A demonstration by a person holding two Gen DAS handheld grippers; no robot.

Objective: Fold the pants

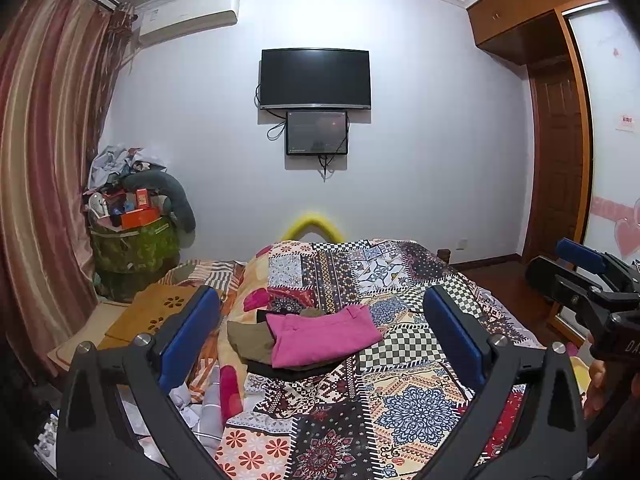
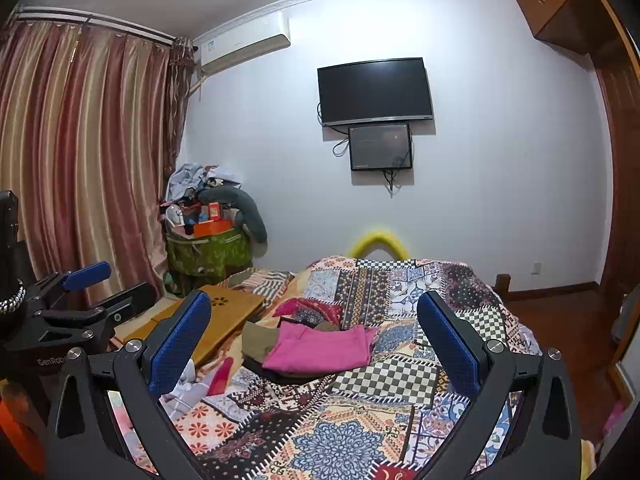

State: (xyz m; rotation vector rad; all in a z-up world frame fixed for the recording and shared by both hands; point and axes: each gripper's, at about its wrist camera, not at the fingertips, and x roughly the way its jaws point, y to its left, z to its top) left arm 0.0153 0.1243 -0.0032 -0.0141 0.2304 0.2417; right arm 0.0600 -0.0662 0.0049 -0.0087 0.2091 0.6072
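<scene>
Folded pink pants (image 1: pixel 322 336) lie atop a small pile, seemingly of olive and dark garments (image 1: pixel 250 338), on the patchwork quilt (image 1: pixel 404 396). Left gripper (image 1: pixel 320 334) and right gripper (image 2: pixel 316 342) hover with fingers spread wide, empty. From the pile, a wooden lap desk (image 2: pixel 224 312) sits at ten o'clock.

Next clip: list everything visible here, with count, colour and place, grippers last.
pink pants: one, folded, on top of the stack mid-bed
olive garment: one, under the pink pants
dark garment: one, bottom of the stack
patchwork quilt: one, multicolour, covering the bed
wooden lap desk: one, tan, left of the bed
green bin: one, heaped with clutter, by the curtain
curtain: pink-gold stripes, left
TV: one, black, on the wall
small screen: one, beneath the TV
air conditioner: one, white, high
wardrobe: brown, right
left gripper: open, above the bed
right gripper: open, above the bed
</scene>
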